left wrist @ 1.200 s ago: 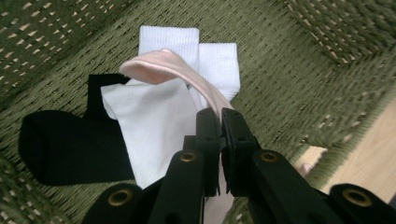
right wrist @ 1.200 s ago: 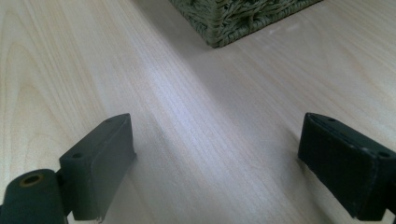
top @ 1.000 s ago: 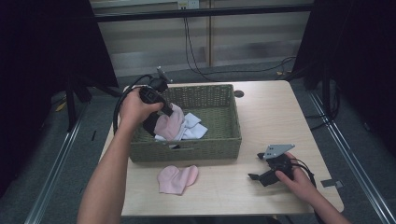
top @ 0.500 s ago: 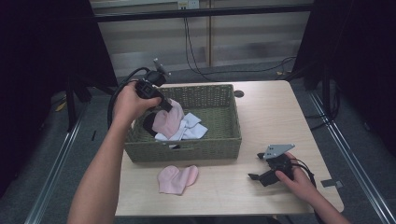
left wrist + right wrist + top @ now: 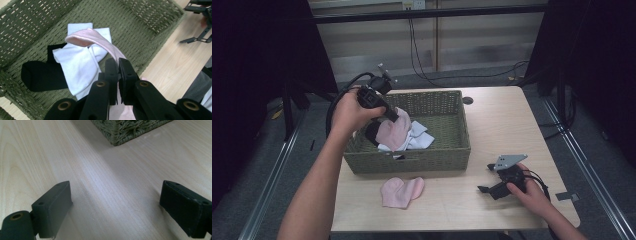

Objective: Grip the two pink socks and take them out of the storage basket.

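- Landmark: the green wicker basket (image 5: 452,150), standing on the pale wood surface (image 5: 492,210); every place below is given relative to it.
- Your left tool (image 5: 393,116): above the basket's left half, jaws clamped on a pink sock (image 5: 393,132). In the left gripper view the pink sock (image 5: 100,42) is pinched between the two black jaws and arches away from them over the basket floor, its far end hanging above the other socks.
- Your right tool (image 5: 492,186): resting on the surface to the right of and in front of the basket, well apart from it, jaws spread wide with nothing between them (in the right gripper view the bare wood runs between them up to the basket's corner).
- Sorted out so far: one pair of pink socks (image 5: 402,192), lying flat on the surface just in front of the basket, near its front wall.
- In transit: the pink sock you hold, lifted but not yet past the rim; I judge it the next piece bound for the surface.
- Remaining in the basket: white socks (image 5: 77,62) in a loose heap at the middle, and a black sock (image 5: 40,75) beside and partly under them, towards the left wall.
- Progress, as a judgement: an early-to-middle stage; one lot out, one piece in the air, at least the white and black ones to follow.
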{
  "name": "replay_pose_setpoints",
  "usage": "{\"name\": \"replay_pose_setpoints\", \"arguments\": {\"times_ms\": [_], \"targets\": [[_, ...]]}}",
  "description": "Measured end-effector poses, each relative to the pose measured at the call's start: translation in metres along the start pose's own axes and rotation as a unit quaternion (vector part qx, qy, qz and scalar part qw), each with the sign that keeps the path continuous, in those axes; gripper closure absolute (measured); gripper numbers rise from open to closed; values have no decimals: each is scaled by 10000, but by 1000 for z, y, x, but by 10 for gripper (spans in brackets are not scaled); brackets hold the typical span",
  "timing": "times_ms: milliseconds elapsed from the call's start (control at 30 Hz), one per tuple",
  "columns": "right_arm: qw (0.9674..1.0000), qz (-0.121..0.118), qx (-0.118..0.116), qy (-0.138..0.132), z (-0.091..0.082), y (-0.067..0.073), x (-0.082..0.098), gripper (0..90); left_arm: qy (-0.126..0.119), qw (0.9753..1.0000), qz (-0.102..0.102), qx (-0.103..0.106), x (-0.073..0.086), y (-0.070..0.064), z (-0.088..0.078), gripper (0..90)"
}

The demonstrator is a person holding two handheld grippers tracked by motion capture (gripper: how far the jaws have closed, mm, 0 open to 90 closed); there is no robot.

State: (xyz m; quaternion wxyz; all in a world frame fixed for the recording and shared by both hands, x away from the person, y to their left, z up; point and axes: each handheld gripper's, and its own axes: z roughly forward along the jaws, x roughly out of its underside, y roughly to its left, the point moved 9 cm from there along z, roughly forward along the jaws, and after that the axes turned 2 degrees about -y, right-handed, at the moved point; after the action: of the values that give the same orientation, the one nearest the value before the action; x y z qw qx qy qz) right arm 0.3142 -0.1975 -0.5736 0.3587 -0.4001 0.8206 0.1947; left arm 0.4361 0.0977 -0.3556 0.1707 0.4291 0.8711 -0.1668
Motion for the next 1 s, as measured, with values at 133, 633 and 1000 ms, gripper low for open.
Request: {"name": "replay_pose_setpoints", "arguments": {"times_ms": [133,633,1000], "targets": [[10000,-2,1,-1,0,0,0,97,-54,9999,83,33,0,-7,-4,861],[10000,-19,34,-16,1,-1,-1,97,-135,9995,224,152,8,-24,-14,860],[10000,3,44,-10,1,-1,-1,97,-193,9991,292,240,16,-32,-18,860]]}}
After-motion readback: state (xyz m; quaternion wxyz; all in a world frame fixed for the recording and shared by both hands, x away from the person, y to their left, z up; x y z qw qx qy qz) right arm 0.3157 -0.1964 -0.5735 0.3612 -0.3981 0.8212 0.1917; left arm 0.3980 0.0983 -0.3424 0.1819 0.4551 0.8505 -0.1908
